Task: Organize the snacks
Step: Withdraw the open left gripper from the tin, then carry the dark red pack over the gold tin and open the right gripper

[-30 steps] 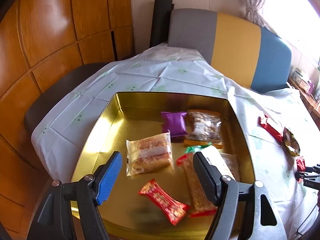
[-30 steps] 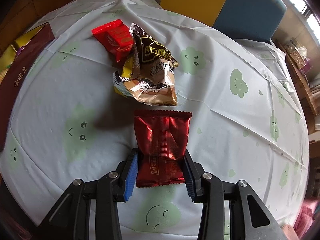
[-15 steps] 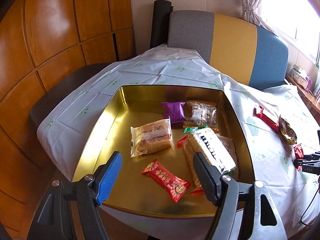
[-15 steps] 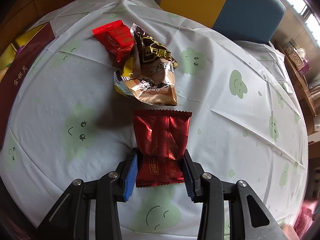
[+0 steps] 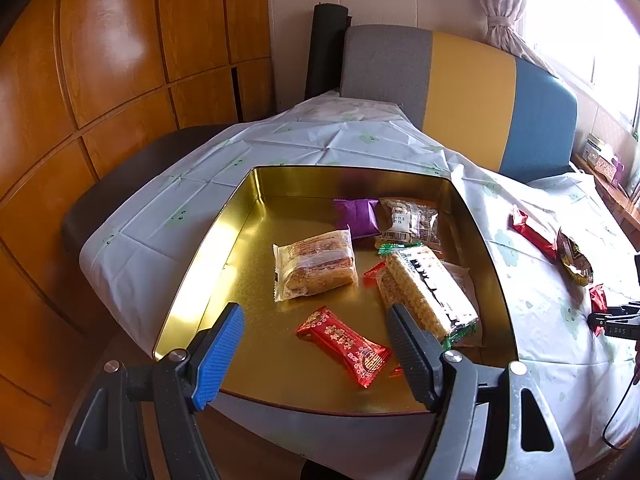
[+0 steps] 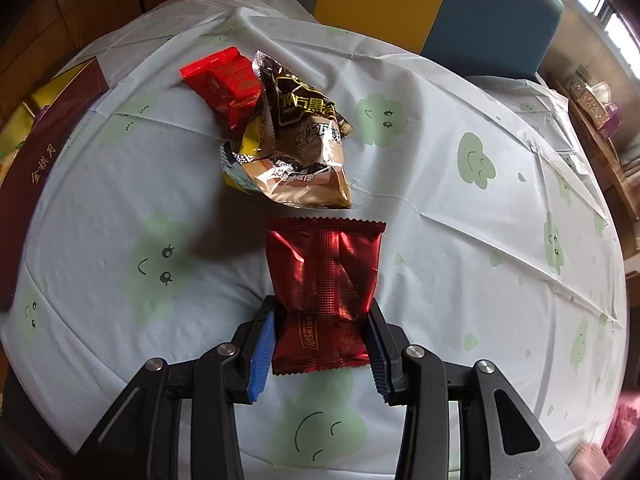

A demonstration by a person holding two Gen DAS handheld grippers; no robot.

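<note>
The right gripper (image 6: 320, 344) points steeply down at the table and is clenched on a dark red foil packet (image 6: 324, 284). Its two blue pads press the packet from both sides at the near end, where the foil is squeezed a little narrower. The rest of the packet reaches forward from the jaws, away from the camera, and lies over the white tablecloth (image 6: 460, 240) with green smiling faces. Just beyond the far edge of the packet there is a crumpled brown and gold bag (image 6: 296, 152), close to it but apart. A bright red wrapper (image 6: 224, 80) lies behind that bag, touching its left side. At the left edge of this view the dark red side of a box with gold letters (image 6: 36, 168) is visible.

The left gripper (image 5: 316, 344) has its jaws released and wide, with nothing between them. It hovers over the near edge of a gold tin tray (image 5: 224, 240) that stands on the same tablecloth. Under the gap between the jaws lies a red candy bar with gold print (image 5: 344, 344). Farther in the tray are a clear pack of layered cake (image 5: 316, 266), a long rice cracker pack (image 5: 432, 292) close to the right finger, a purple packet (image 5: 356, 216) and a clear pack of nuts (image 5: 412, 220) near the far wall.
</note>
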